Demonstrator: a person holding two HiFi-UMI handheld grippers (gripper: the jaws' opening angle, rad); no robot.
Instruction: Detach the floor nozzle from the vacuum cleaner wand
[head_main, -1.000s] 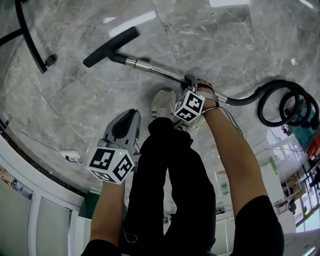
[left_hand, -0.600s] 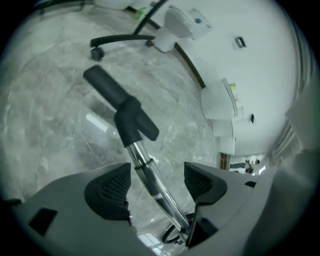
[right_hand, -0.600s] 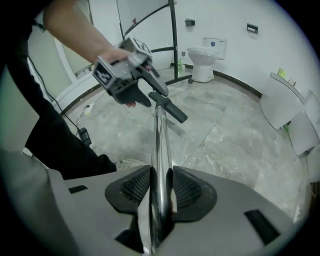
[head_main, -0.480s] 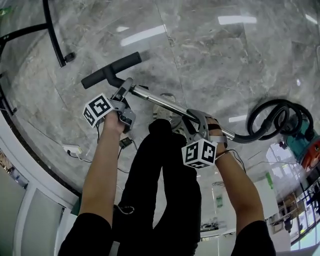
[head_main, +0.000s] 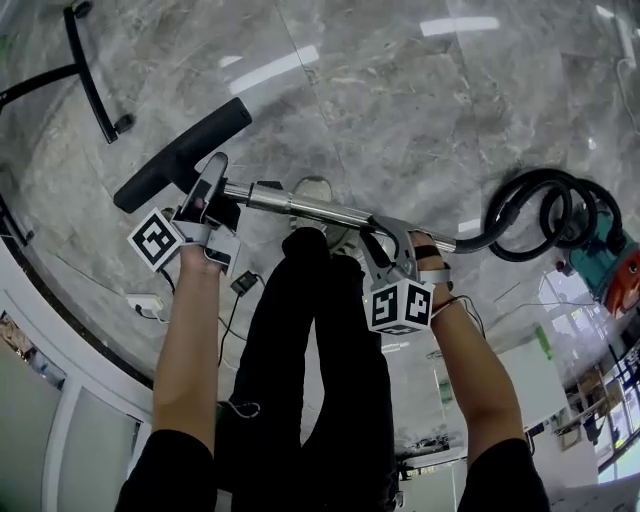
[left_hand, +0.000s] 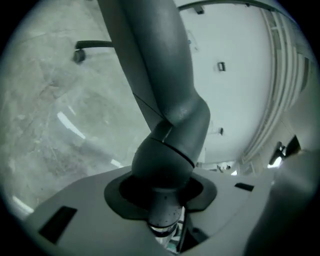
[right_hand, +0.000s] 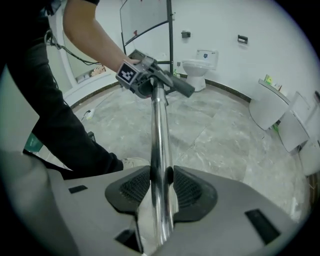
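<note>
Raised off the floor, the probably stiff, light floor nozzle (head_main: 180, 155) is clamped at its neck (left_hand: 165, 150) by the left claw (head_main: 210, 185), whose jaws have just been closing; the slippery-looking chrome wand (head_main: 310, 208) is gripped by the right claw (head_main: 388, 240).

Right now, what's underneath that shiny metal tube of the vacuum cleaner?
Below the wand lie grey marble floor and the person's white shoe, with black trousers nearer. The wand and trousers cover most of the shoe.
</note>
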